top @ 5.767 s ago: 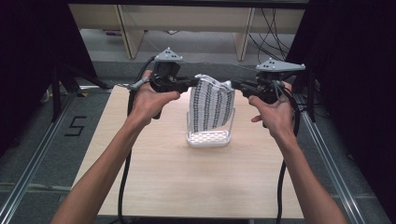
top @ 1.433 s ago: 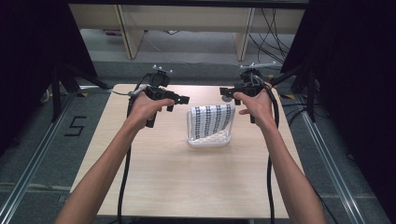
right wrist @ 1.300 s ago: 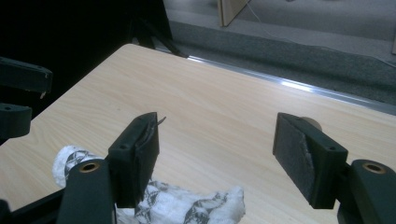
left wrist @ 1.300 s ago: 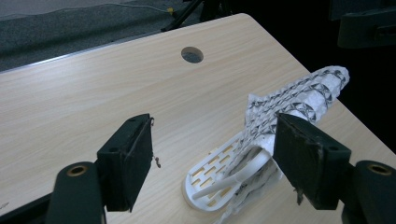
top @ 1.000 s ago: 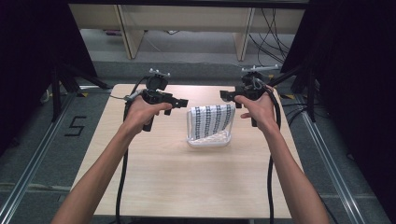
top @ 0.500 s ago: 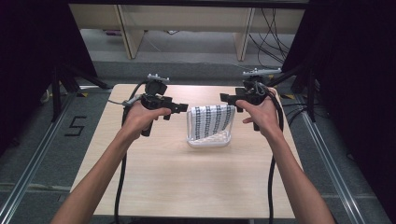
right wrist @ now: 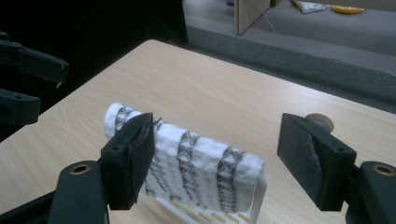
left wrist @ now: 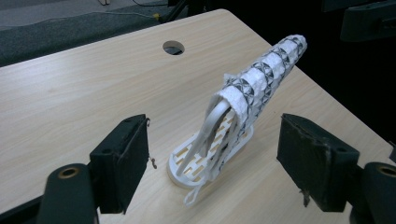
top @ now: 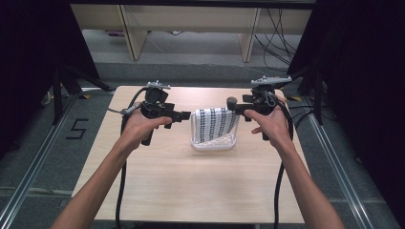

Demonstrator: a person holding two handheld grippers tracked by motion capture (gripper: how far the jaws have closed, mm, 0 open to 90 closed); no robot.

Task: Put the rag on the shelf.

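One waffle-textured patterned towel [top: 216, 123] draped over white slotted plastic rack [left wrist: 196, 163].

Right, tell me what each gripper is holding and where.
Nothing is held. Left gripper and right gripper both stand open, clear of the patterned cloth draped over the white rack.

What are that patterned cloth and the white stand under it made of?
The cloth looks like soft woven cotton, matte, with a puffy waffle texture and dark diamond bands. The stand appears to be moulded white plastic: smooth, slightly glossy, with slotted base and thin hoops.
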